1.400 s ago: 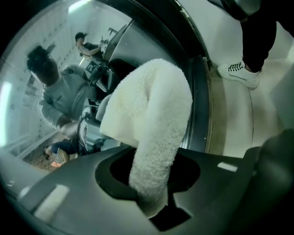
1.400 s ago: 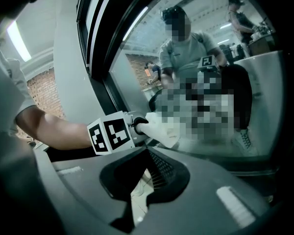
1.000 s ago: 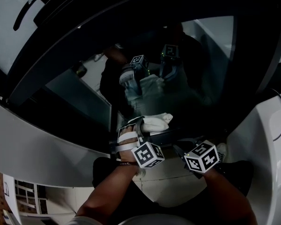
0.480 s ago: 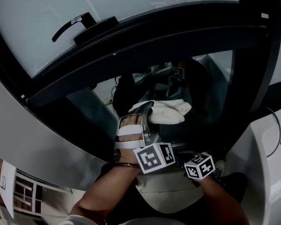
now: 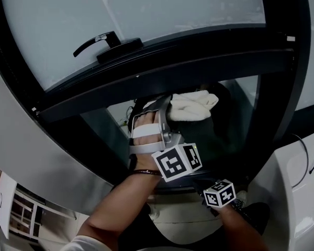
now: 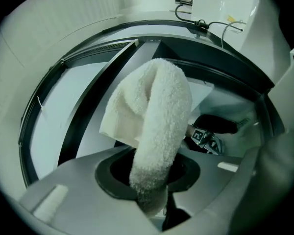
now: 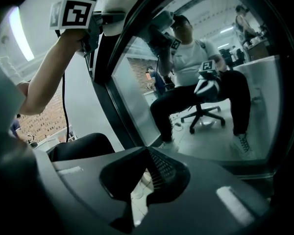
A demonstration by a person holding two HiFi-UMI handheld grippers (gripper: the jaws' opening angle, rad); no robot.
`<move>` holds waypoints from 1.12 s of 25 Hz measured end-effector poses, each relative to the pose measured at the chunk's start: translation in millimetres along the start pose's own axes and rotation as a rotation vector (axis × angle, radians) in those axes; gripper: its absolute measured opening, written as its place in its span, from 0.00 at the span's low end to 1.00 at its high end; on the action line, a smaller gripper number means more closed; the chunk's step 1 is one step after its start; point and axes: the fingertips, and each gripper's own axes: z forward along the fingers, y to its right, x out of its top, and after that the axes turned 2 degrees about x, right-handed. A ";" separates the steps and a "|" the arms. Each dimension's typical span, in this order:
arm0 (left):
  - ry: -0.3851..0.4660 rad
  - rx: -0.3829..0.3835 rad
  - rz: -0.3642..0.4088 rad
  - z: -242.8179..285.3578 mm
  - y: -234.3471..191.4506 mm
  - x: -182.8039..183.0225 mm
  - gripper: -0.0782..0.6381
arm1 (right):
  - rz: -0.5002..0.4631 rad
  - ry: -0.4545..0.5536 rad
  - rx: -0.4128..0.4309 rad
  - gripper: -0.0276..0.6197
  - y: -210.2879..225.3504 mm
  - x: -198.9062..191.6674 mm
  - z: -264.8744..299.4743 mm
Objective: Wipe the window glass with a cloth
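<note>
Window fills most of the head view: a pale upper pane (image 5: pixel 146 20), a dark crossbar (image 5: pixel 199 69) w/ a black handle (image 5: pixel 102 43), and below it the darker window glass (image 5: pixel 233 124). We have the left gripper (image 5: pixel 169 107) raised to the top of that lower pane, just under the crossbar. Its jaws are clamped on a white cloth (image 5: pixel 194 103), folded & bunched, which sticks out to the right of the jaws and lies against the glass as far as we can tell. In the left gripper view the cloth rises thick from btwn the jaws. Our right gripper (image 7: pixel 147 153) sits low, near the pane's bottom edge & well apart from the cloth. Its jaw tips are together w/ nothing btwn them, and its marker cube (image 5: pixel 220 193) shows below the left one.
</note>
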 end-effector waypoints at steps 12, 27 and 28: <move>0.025 0.084 0.013 12.6 -5.3 16.8 0.28 | 0.005 0.019 0.005 0.04 -1.1 6.4 -2.6; -0.033 0.065 0.016 40.8 4.3 4.7 0.28 | 0.014 0.028 0.001 0.04 1.2 10.2 -3.1; -0.035 0.066 0.014 42.0 4.9 4.4 0.28 | 0.016 0.028 0.000 0.04 1.9 10.2 -3.1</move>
